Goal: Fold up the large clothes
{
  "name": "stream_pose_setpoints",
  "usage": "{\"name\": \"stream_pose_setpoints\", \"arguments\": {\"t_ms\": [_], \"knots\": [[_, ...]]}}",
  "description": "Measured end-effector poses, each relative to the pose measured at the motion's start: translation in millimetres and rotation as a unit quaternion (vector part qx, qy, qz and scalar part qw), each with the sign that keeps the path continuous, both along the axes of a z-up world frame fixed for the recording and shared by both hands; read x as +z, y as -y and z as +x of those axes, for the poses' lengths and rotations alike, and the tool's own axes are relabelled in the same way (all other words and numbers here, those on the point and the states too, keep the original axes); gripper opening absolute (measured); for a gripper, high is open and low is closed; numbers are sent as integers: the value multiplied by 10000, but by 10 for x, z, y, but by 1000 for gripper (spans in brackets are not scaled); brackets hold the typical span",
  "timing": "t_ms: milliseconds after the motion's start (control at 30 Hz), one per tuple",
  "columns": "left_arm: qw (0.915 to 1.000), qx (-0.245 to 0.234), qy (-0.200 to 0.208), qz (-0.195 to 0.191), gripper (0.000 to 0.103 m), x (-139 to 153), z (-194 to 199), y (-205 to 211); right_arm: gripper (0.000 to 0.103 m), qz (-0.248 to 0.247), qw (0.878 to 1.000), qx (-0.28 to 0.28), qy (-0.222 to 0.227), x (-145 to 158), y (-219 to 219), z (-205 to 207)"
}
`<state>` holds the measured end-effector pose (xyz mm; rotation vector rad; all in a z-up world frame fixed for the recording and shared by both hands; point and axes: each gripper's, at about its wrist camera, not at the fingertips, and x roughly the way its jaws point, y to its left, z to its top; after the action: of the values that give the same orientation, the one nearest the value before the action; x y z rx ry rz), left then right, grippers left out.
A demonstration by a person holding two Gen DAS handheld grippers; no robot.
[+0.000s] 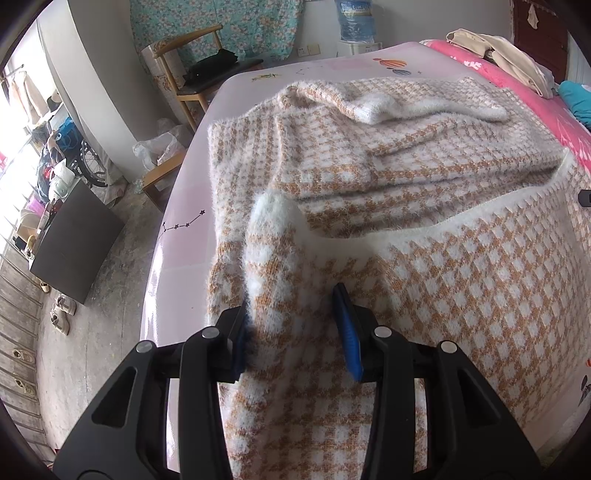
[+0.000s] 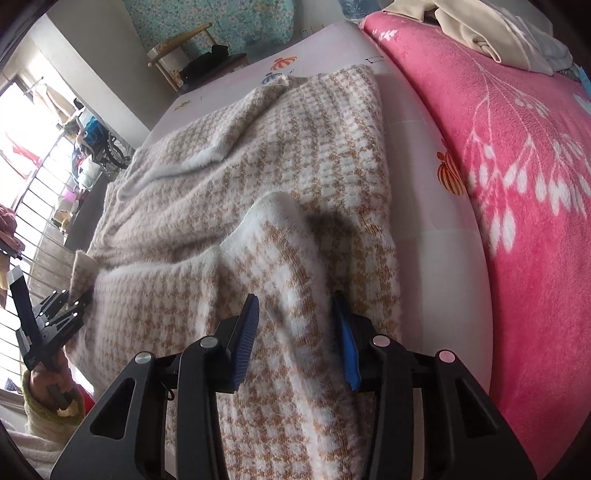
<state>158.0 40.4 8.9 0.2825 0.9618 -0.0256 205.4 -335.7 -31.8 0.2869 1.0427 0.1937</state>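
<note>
A fuzzy orange-and-white houndstooth sweater (image 1: 443, 295) (image 2: 258, 166) lies spread over a pale pink bed sheet (image 1: 184, 229) (image 2: 424, 206), with one sleeve folded across its far part. My left gripper (image 1: 293, 325) is shut on a raised fold at the sweater's near left edge, and the knit fills the gap between its blue pads. In the right wrist view the left gripper (image 2: 83, 297) pinches that same corner, held by a hand (image 2: 48, 384) in a knit sleeve. My right gripper (image 2: 295, 332) is shut on a ridge of the sweater's near right edge.
A bright pink blanket (image 2: 517, 184) (image 1: 517, 85) covers the bed to the right, with a pile of cream clothes (image 2: 480, 29) (image 1: 498, 48) at its far end. The bed's left edge drops to the floor, where a wooden chair (image 1: 192, 62), a dark box (image 1: 74, 240) and shoes (image 1: 61, 314) stand.
</note>
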Motion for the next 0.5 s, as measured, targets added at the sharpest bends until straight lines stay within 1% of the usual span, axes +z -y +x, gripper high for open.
{"name": "stream_pose_setpoints", "arguments": {"t_ms": [200,500], "knots": [[10000,2,8,-5,40,-2,-2,-11,40,12,10000,12,5,-8,-14,81],[10000,3,5,-10,40,-1,3,-15,40,-197,9997,169,-20,0,-116,-35]]}}
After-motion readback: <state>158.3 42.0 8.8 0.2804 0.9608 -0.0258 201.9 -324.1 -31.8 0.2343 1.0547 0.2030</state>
